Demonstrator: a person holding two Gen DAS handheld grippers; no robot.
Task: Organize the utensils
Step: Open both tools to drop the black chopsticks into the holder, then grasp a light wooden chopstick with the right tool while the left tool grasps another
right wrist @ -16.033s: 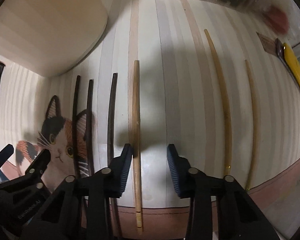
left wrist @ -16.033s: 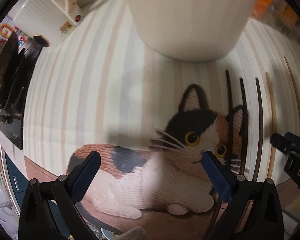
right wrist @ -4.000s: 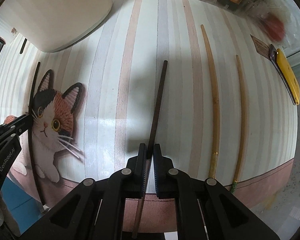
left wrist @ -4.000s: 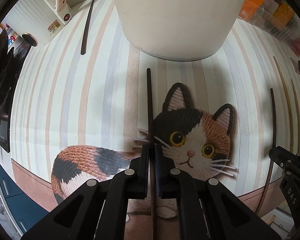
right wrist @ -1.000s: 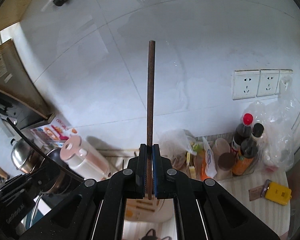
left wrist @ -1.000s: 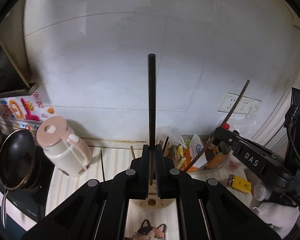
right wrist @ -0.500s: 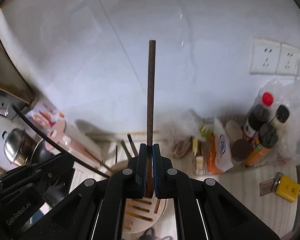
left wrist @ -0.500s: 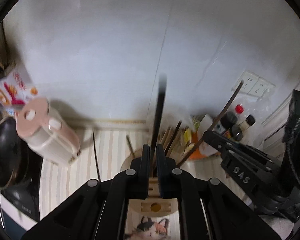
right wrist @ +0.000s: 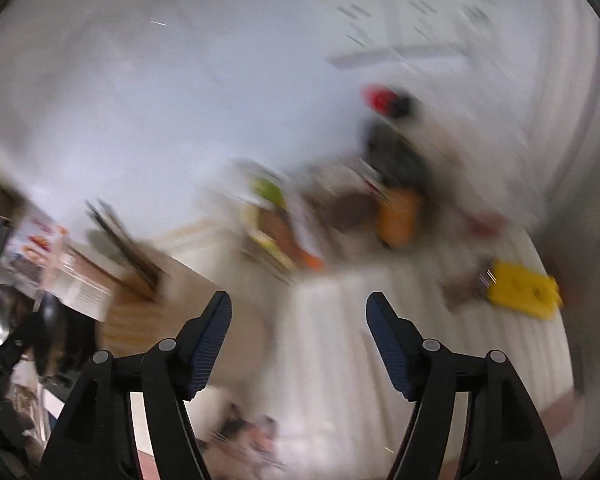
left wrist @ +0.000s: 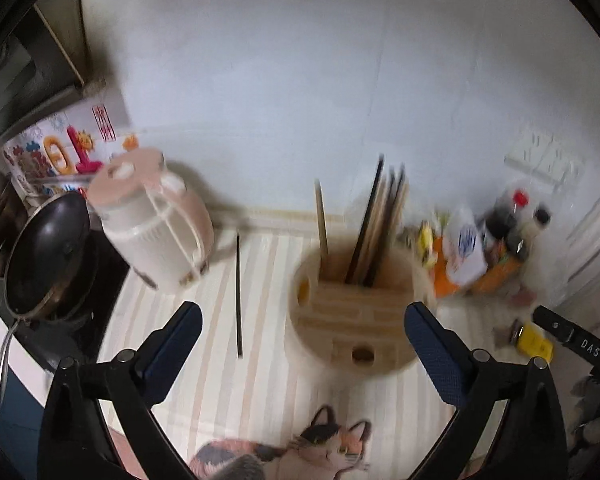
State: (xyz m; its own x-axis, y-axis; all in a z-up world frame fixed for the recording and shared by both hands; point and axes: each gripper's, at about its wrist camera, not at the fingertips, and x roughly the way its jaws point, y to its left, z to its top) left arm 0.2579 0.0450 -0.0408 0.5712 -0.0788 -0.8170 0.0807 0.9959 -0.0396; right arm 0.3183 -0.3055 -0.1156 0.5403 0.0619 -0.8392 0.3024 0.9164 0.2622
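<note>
The holder (left wrist: 352,320) and sticks (left wrist: 374,220) look like plain wood. The pan (left wrist: 48,252) is dark and shiny. The jug (left wrist: 156,232) is smooth plastic.

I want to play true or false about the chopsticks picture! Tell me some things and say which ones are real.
1. Several chopsticks stand in the round wooden holder. True.
2. The left gripper is squeezing a chopstick. False: its jaws have just been opening and nothing is between them.
3. One dark chopstick lies on the striped mat. True.
4. The right gripper holds a spoon. False: it is open and holds nothing.
5. A pink-lidded kettle stands left of the holder. True.
</note>
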